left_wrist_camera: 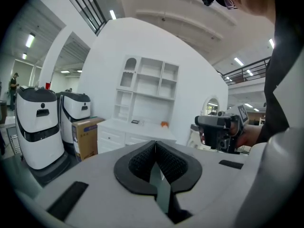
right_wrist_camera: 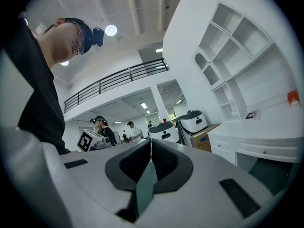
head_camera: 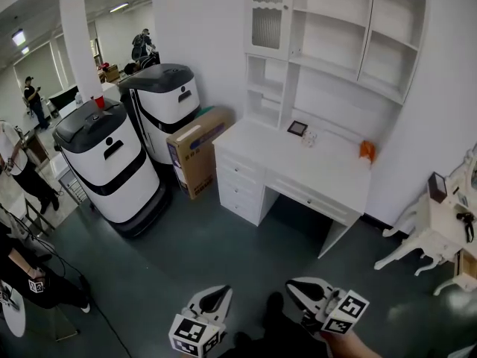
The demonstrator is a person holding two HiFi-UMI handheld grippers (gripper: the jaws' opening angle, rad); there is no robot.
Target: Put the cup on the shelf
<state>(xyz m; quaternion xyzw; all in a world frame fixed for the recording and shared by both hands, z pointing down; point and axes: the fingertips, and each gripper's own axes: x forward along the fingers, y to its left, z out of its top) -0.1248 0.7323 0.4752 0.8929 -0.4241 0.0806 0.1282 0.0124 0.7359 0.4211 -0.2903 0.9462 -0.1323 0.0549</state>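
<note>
Left gripper (head_camera: 220,293) and right gripper (head_camera: 296,286), six o'clock: fingers fully closed, empty. Small orange cup (head_camera: 367,149) stands on white bench (head_camera: 283,159), two o'clock.

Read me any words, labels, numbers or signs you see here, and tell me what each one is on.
Nothing is legible.
Cardboard box: blue print, too blurred to read.
Left gripper and right gripper: black-and-white square markers, no letters.
Dark frame on the desk: too small to read.
</note>
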